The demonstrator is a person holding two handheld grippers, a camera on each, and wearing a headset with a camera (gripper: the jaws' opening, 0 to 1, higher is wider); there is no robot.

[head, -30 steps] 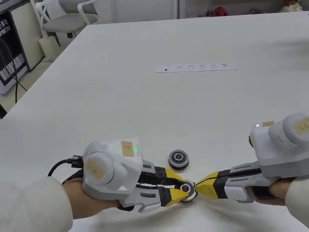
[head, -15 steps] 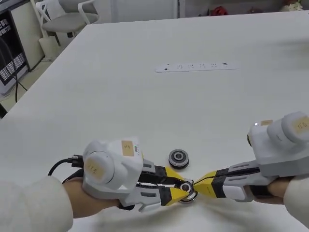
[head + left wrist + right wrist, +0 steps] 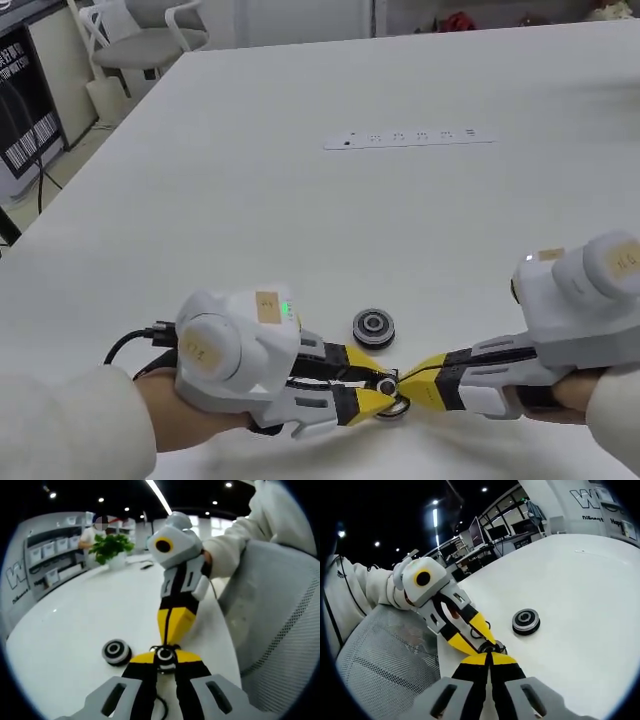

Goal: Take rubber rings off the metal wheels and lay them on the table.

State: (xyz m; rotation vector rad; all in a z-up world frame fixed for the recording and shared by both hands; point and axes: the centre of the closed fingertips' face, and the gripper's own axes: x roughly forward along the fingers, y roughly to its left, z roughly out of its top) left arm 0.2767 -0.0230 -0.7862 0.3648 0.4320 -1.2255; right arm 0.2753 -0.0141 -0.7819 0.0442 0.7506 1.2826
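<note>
**Two grippers meet tip to tip on one small wheel**

The left gripper has its yellow-tipped jaws set narrow around a metal wheel. In the left gripper view, one jaw presses each side of the wheel. The right gripper comes at the same wheel from the opposite side, so the two sets of tips touch or nearly touch. Its own view shows its jaws drawn almost together, tips against the wheel's rim. Whether they pinch the rubber there is too small to tell. From the left gripper view, the right gripper points straight down onto the top of the held wheel.

Just beyond the tips, a second wheel lies flat on the white table, apart from both grippers. A black rubber ring sits around its metal hub.

A white sleeve covers the arm behind the left gripper, and a dark cable trails from that gripper over the tabletop. Well away, towards the far side of the table, lies a white power strip. A white chair stands past the table's far left corner. In the left gripper view, a potted plant stands at the far end of the table.
</note>
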